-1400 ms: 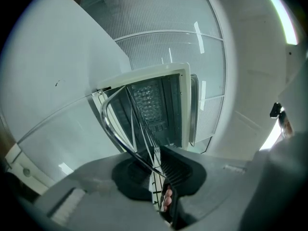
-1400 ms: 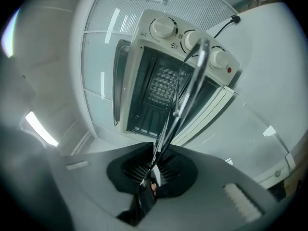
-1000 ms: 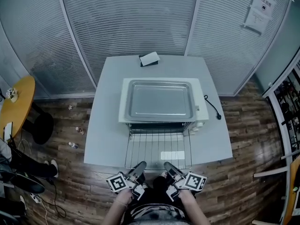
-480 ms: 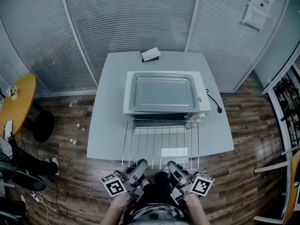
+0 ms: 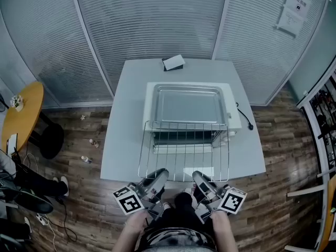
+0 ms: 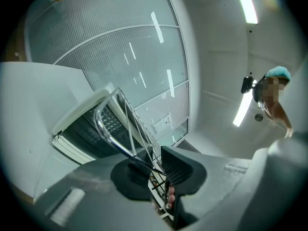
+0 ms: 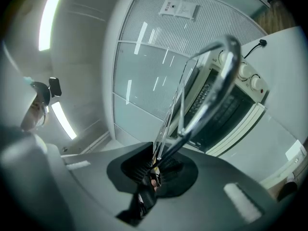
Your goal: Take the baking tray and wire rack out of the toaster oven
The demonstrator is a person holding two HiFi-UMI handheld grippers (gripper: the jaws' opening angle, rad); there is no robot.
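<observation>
The jaws of the left gripper (image 6: 156,170) are almost shut, pinching the near rim wire of the silver wire rack (image 5: 184,151) toward its left end. Those of the right gripper (image 7: 154,172) clamp the same rim toward the right, a two-point hold that likely keeps the wide grid level. The rack hangs before the white toaster oven (image 5: 232,115), above the grey tabletop (image 5: 118,140) and seemingly clear of the oven's mouth, while the shallow silver baking tray (image 5: 190,106) lies on the oven's top, out of the way.
</observation>
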